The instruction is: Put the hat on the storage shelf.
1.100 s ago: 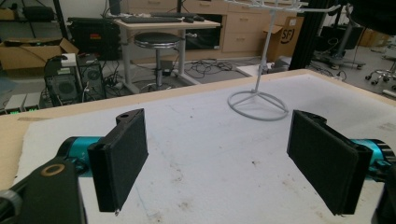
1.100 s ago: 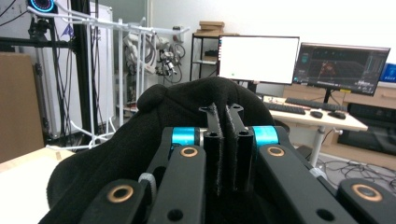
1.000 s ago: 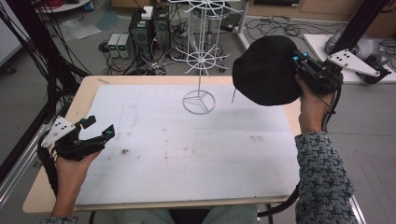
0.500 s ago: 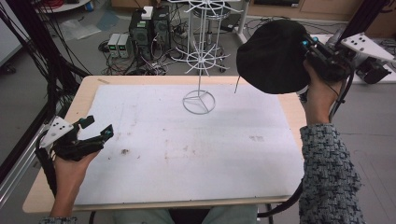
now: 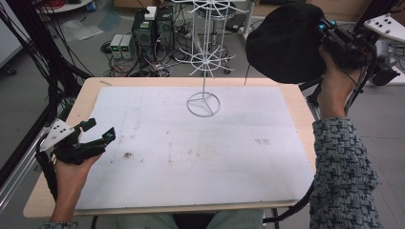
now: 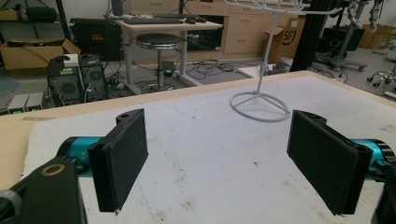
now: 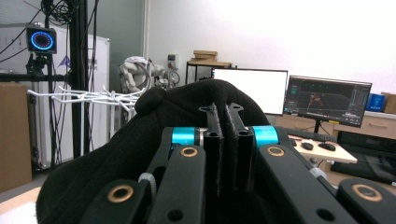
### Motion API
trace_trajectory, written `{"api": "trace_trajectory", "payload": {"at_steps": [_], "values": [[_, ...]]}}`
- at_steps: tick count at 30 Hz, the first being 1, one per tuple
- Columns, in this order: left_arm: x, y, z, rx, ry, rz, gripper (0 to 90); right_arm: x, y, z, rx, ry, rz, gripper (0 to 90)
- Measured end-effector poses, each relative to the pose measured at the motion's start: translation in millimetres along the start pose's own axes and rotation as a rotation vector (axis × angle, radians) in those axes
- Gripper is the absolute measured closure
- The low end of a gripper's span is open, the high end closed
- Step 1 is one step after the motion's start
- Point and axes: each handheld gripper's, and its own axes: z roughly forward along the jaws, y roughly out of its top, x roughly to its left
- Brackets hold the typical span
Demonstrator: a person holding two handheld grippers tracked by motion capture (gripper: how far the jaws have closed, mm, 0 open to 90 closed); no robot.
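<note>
Apparently midway, the right tool [image 5: 329, 33] grips a soft black fabric cap [image 5: 284, 43] by its edge, held high beyond the desk's [image 5: 191, 157] far right corner, near the white wire rack [image 5: 204, 57]; hanging it there seems left to do. Its crown faces left, long axis unclear. The left tool [image 5: 95, 136] waits with jaws apart and empty over the desk's left edge.

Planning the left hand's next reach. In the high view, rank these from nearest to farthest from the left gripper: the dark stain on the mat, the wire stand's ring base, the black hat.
From the left gripper:
1. Dark stain, just to its right on the white mat.
2. Ring base of the wire stand, mid-table toward the far edge.
3. Black hat, held up past the far right corner by the right gripper.
</note>
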Motion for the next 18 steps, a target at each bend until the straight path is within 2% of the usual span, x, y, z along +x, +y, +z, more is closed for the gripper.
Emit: {"api": "trace_trajectory", "payload": {"at_steps": [18], "values": [[2.1, 1.0, -3.2, -0.007, 0.001, -0.004, 20.7, -5.5, 23.7, 5.9, -0.054, -0.008, 0.022, 87.2]]}}
